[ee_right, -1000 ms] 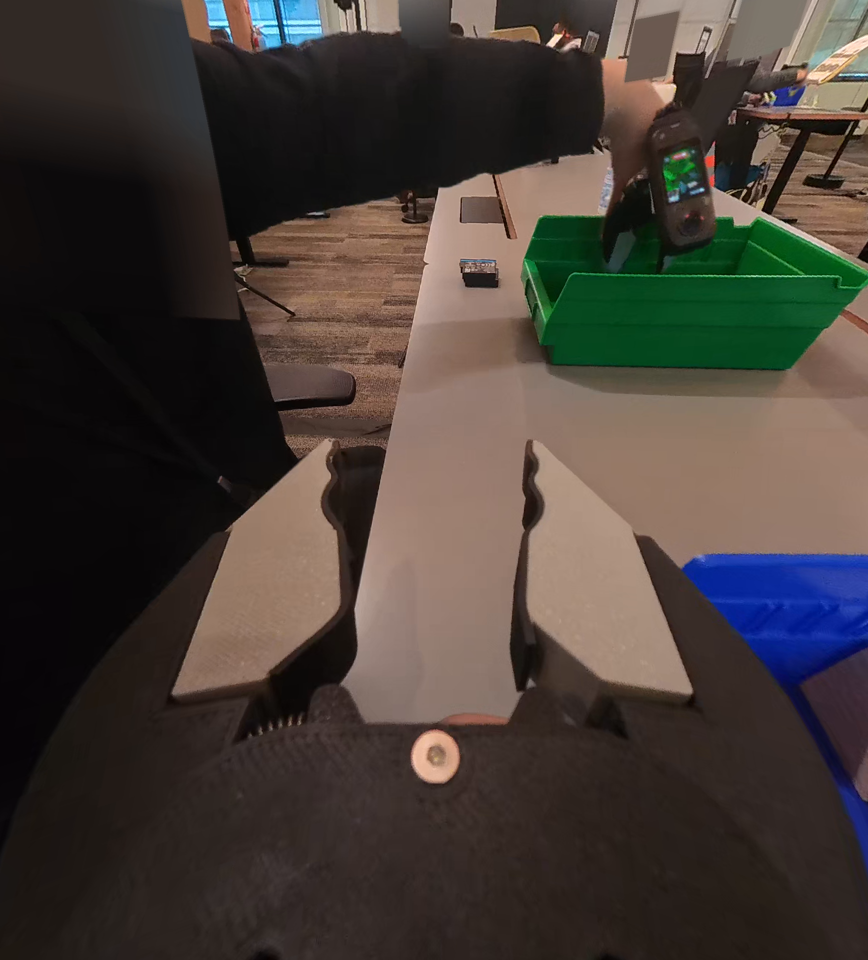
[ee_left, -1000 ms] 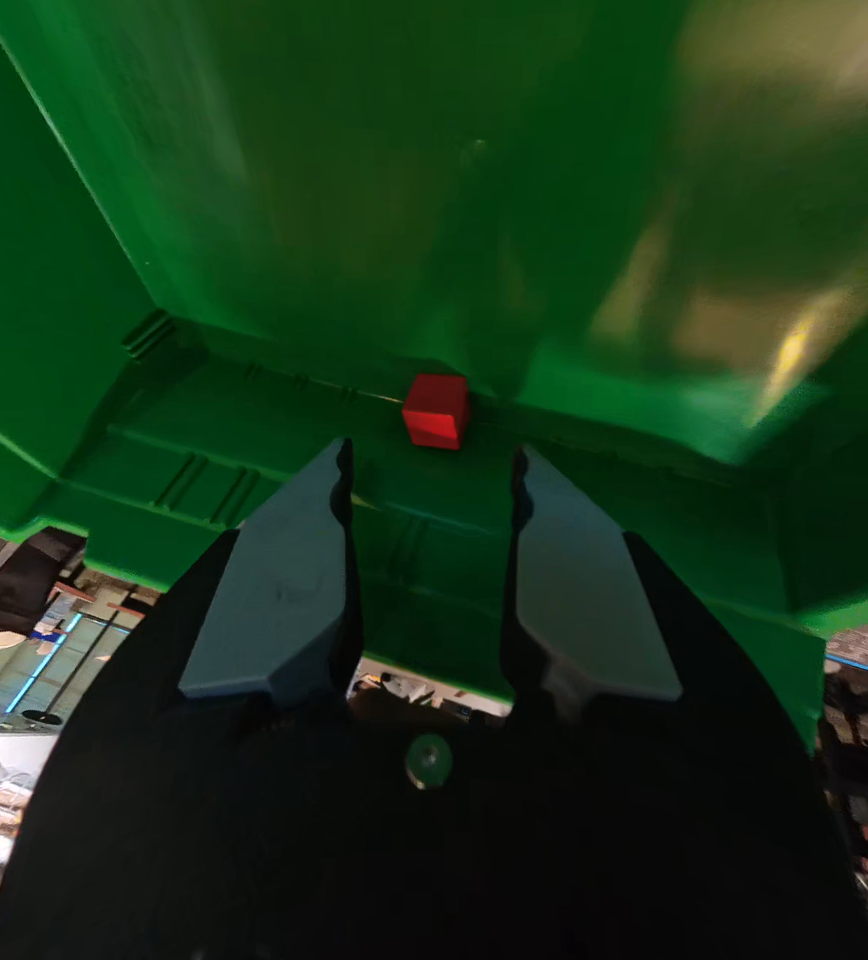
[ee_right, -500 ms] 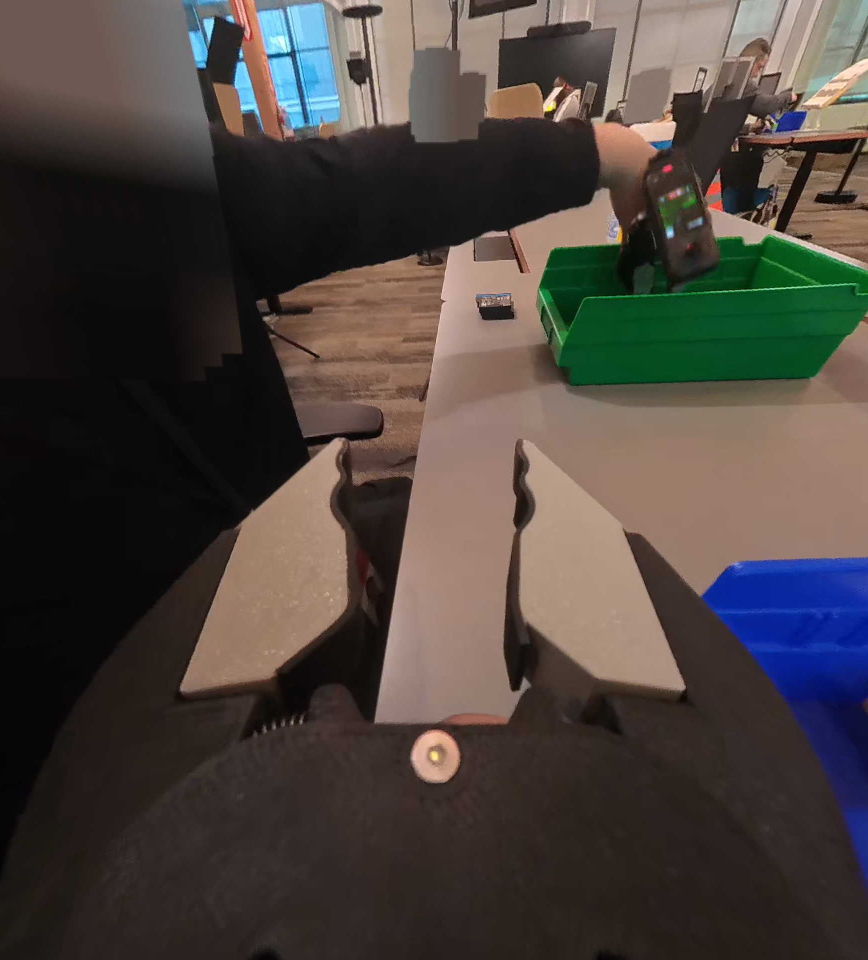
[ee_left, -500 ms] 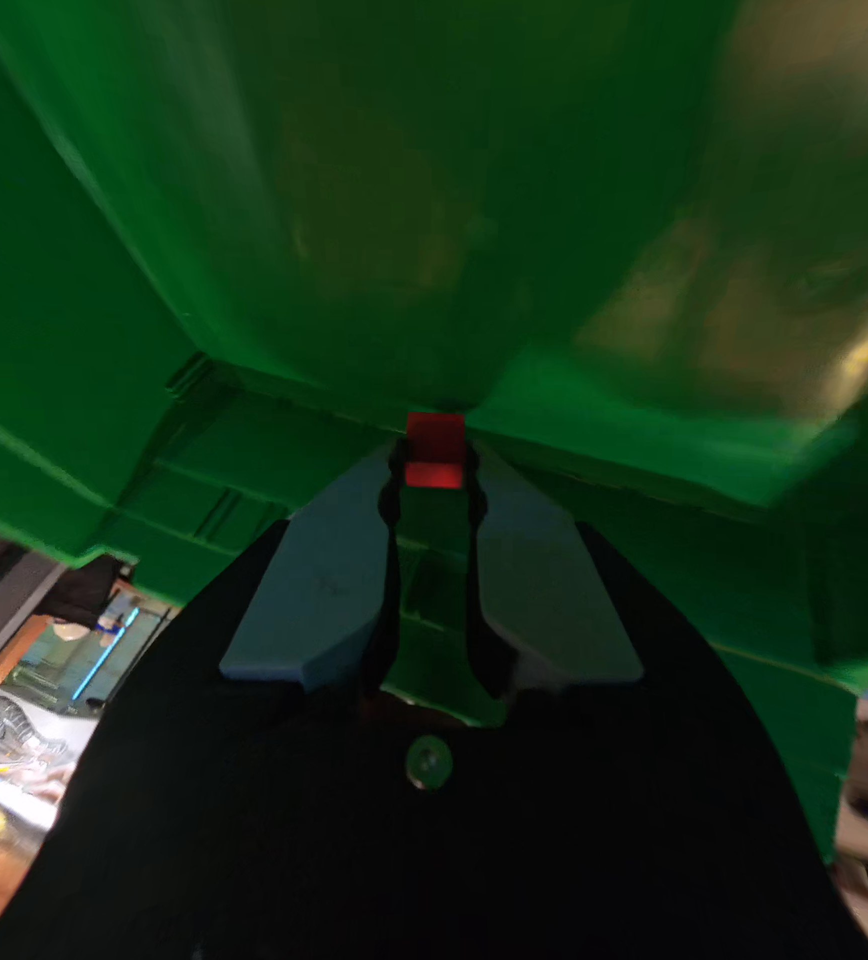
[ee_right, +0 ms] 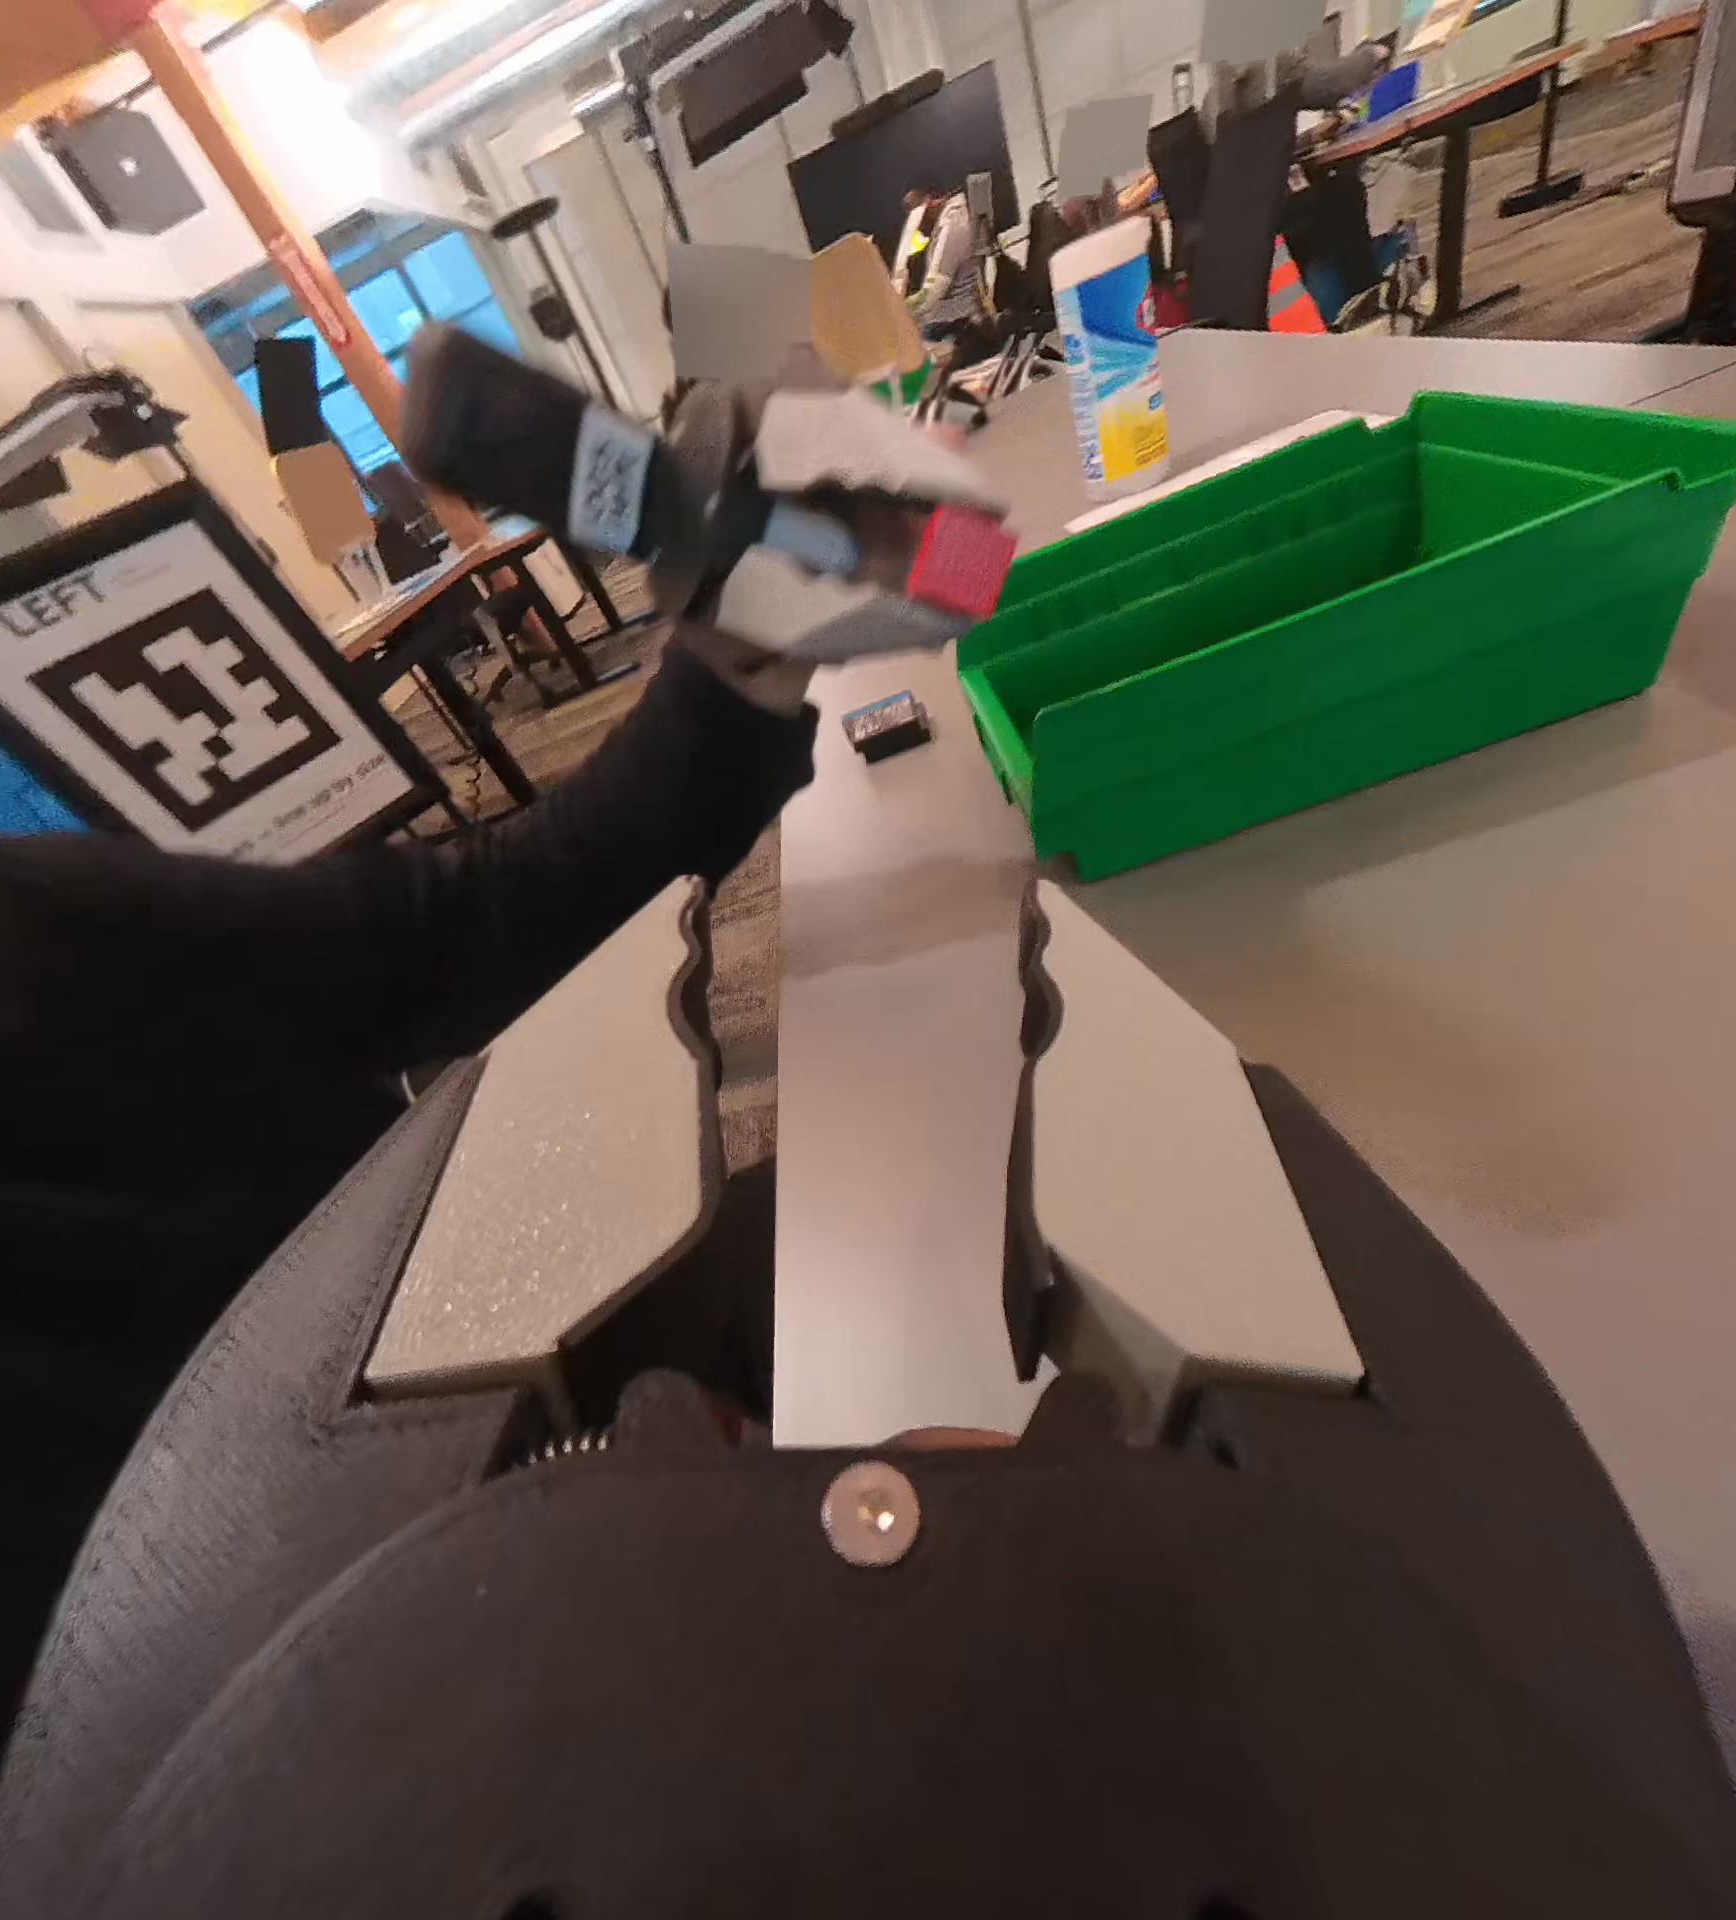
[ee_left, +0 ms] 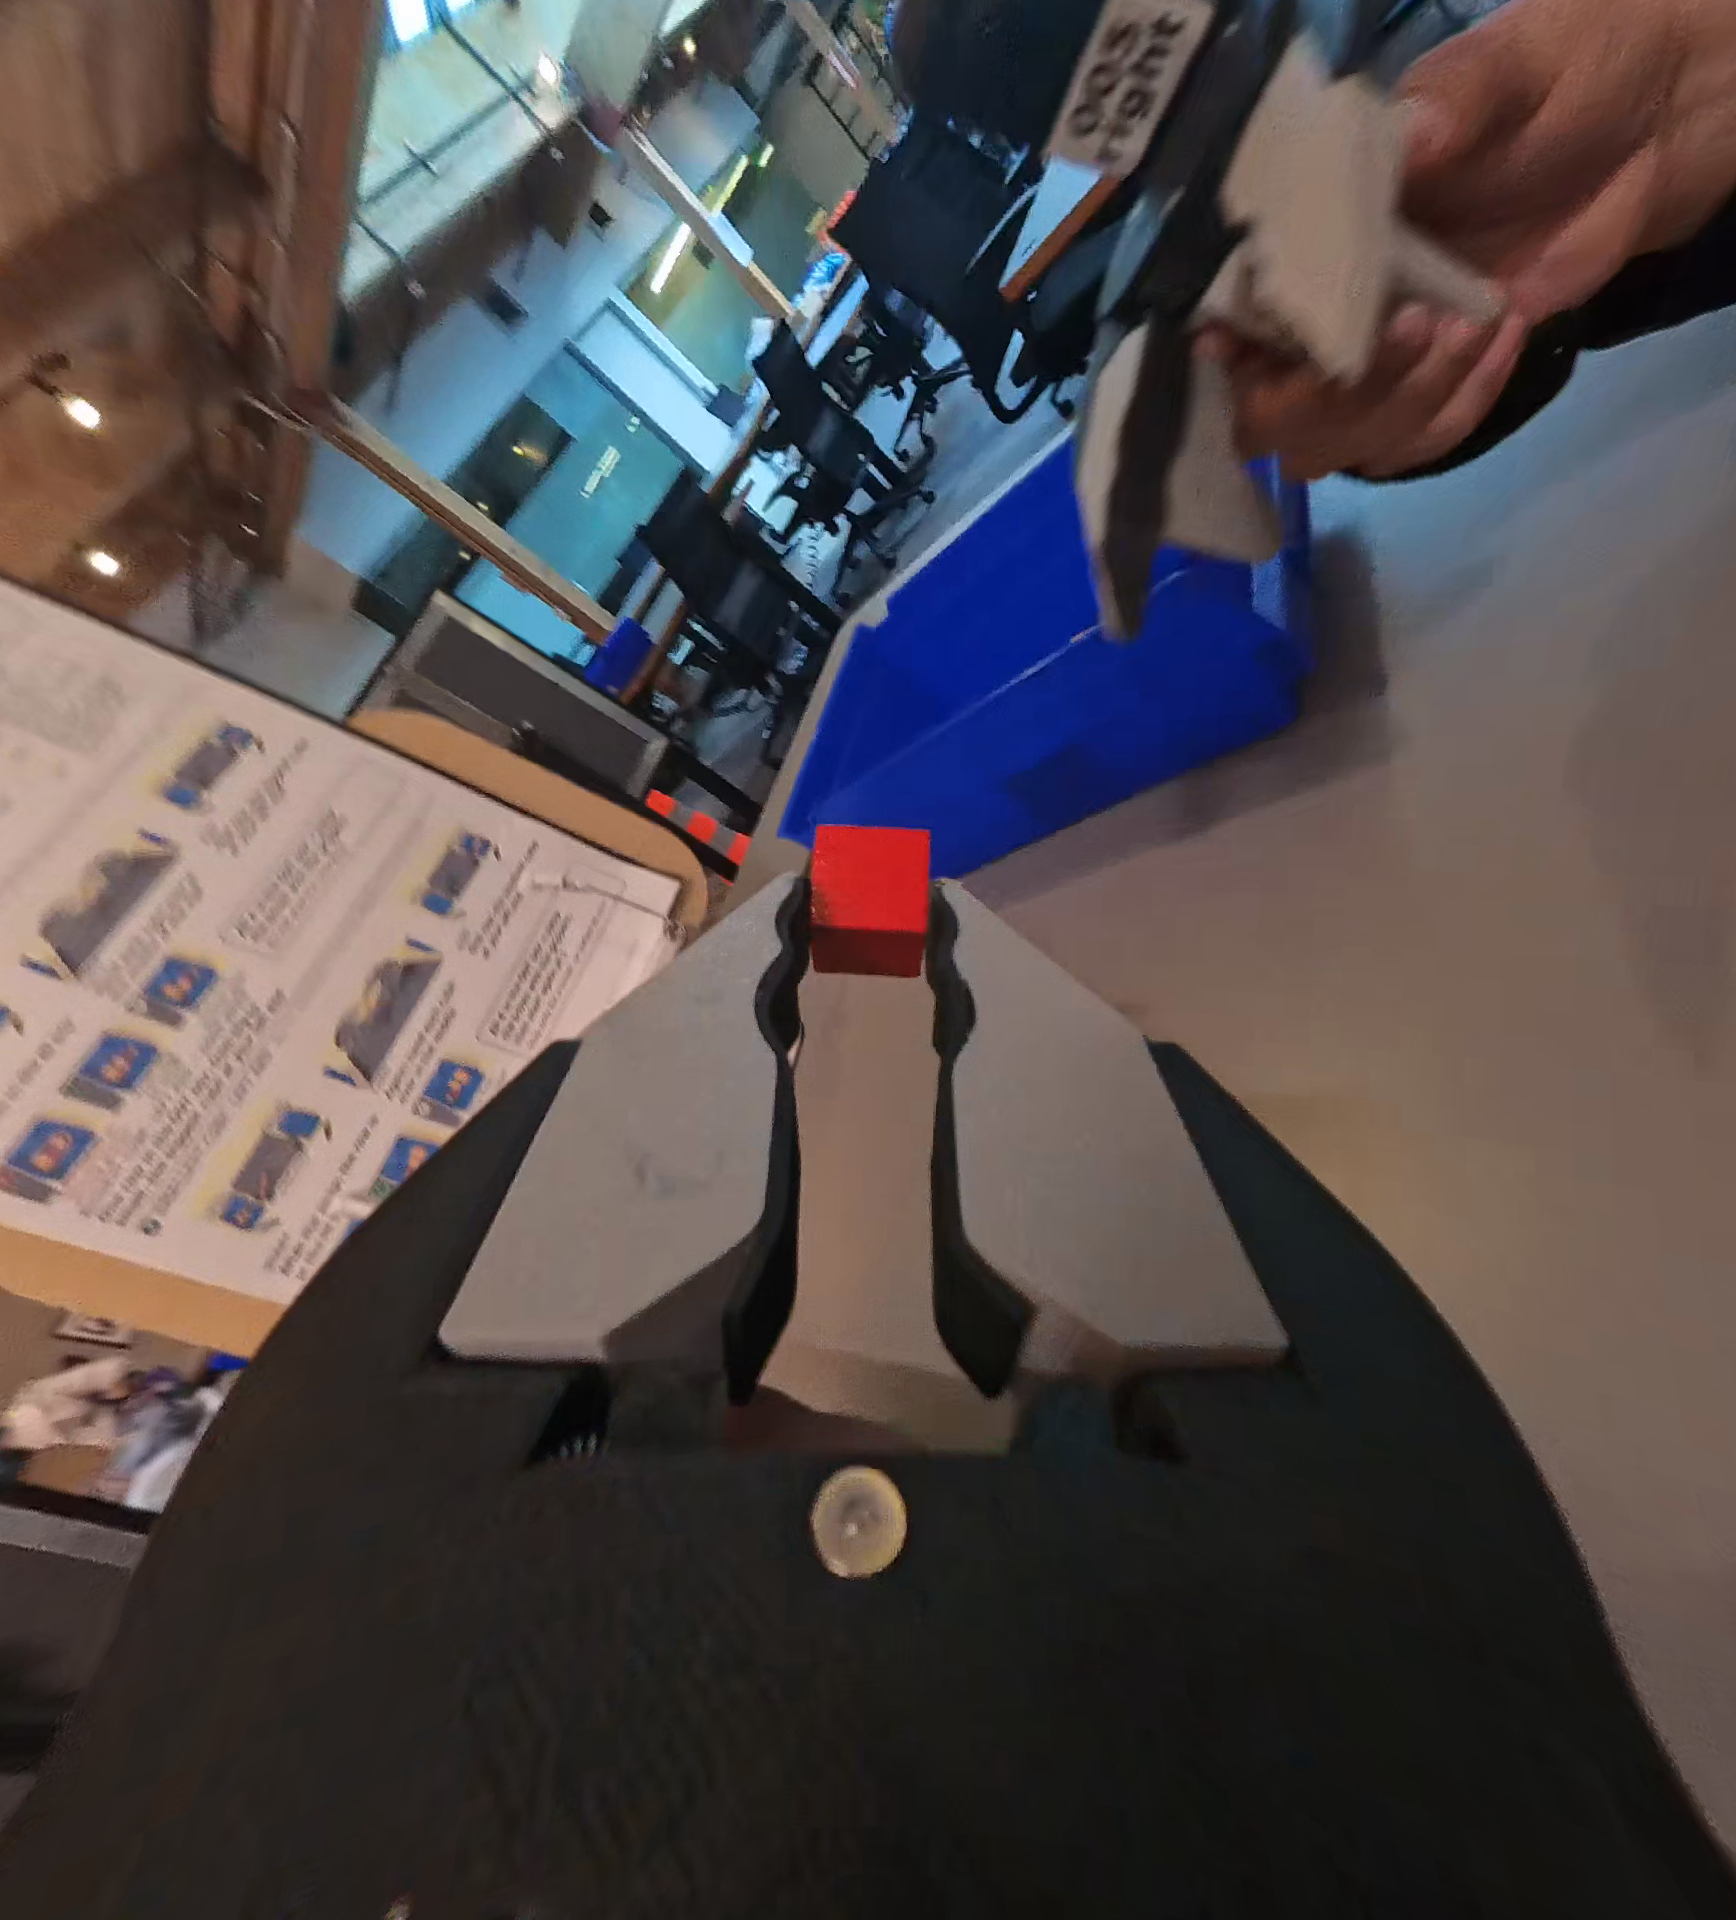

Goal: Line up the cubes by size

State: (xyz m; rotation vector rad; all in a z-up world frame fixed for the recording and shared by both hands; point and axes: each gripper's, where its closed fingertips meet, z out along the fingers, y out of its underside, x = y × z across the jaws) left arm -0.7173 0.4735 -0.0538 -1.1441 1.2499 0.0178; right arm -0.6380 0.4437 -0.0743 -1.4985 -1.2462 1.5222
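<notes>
Cube (ee_left: 866, 900) is sitting between the fingertips of your left gripper (ee_left: 866, 914), up in the air.
You are pinching this red cube with the left gripper above the grey table (ee_right: 1466, 1039), beside the green bin (ee_right: 1363, 623). You are holding the right gripper (ee_right: 869, 914) spread and empty, low over the table.

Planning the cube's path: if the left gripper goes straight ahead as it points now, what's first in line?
Probably the blue bin, directly beyond the red cube held by the left gripper; depth is unclear.
</notes>
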